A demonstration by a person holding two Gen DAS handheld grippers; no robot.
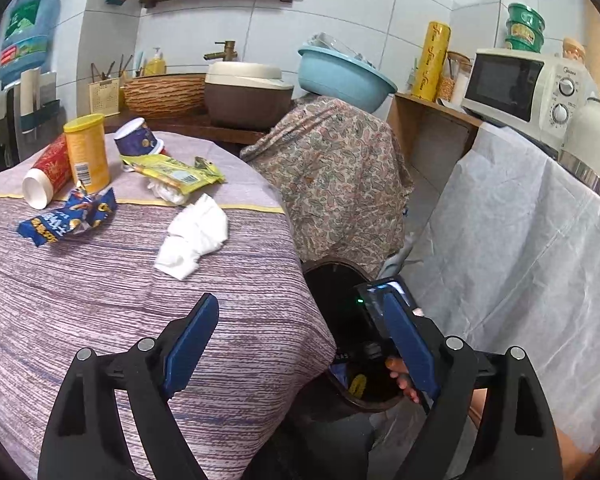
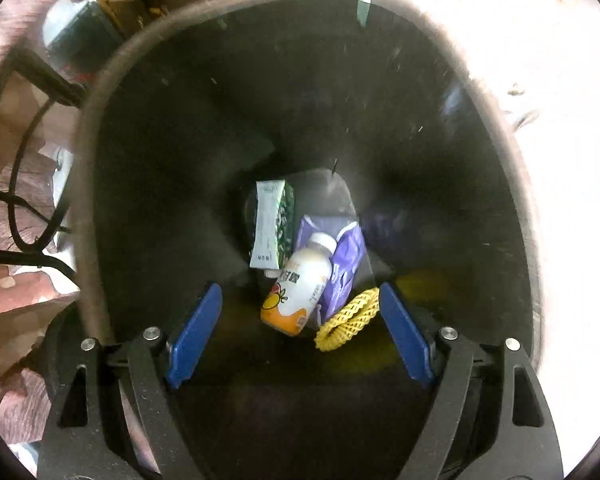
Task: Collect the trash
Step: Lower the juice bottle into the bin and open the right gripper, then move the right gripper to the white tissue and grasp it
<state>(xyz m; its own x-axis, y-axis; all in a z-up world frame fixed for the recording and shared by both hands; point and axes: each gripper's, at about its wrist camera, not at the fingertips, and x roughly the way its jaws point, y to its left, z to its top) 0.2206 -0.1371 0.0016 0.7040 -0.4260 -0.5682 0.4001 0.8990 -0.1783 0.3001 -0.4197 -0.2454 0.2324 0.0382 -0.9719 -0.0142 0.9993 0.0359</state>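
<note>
My right gripper [image 2: 300, 300] points down into a dark trash bin [image 2: 100, 168], jaws open and nothing between them. At the bin's bottom lie a white bottle [image 2: 300, 284], a green-white carton [image 2: 271, 224], a purple wrapper [image 2: 346, 256] and a yellow foam net [image 2: 346, 320]. My left gripper [image 1: 300, 328] stands open over the edge of the table [image 1: 100, 300], empty. On the cloth lie a crumpled white tissue [image 1: 196, 236], a blue snack wrapper [image 1: 70, 216], a yellow-green packet [image 1: 176, 174], a yellow can [image 1: 87, 152], a red cup [image 1: 48, 176] on its side and a dark blue cup [image 1: 138, 136]. The bin [image 1: 340, 288] sits right of the table.
A paisley-covered object [image 1: 336, 176] stands behind the bin, a white draped sheet [image 1: 520, 240] to its right. A microwave [image 1: 524, 84], blue basin [image 1: 344, 72], rice cooker [image 1: 244, 92] and basket [image 1: 164, 94] line the back counter. A hand [image 1: 400, 376] holds the other gripper over the bin.
</note>
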